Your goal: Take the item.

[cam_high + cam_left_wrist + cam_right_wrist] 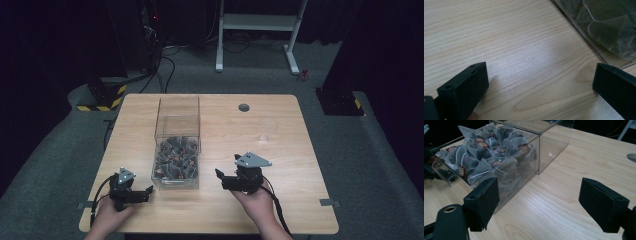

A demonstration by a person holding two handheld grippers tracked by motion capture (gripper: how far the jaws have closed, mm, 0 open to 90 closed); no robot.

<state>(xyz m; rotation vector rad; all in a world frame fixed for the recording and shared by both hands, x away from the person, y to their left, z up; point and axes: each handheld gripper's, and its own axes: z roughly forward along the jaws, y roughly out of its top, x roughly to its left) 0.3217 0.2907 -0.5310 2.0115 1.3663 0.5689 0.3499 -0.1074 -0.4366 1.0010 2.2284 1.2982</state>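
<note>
1. My right gripper (539, 202) has its jaws spread wide with bare wood between them and nothing held; my left gripper (539, 87) also stands apart, gripping nothing, its jaws just over the table (511, 45).
2. Just beyond my right gripper's left jaw stands the clear box (534, 147); its near wall is close beside that jaw, though I cannot tell whether they touch; nothing lies between my fingers and it.
3. Past my left gripper's right jaw, the box's lower corner (599, 30) sits just beside the fingertip, apart from it.
4. From the high view, the box (177, 112) lies between my two grippers, left (147, 192) and right (220, 175), both pointing in toward it.
5. The box is open on top and has two compartments; the one nearer my fingers is heaped with tea bags (486, 157), mesh pyramids with strings and small red tags; the farther one looks empty.
6. Farther out on the table is a round grey cable hole (244, 107), well apart from both grippers.
</note>
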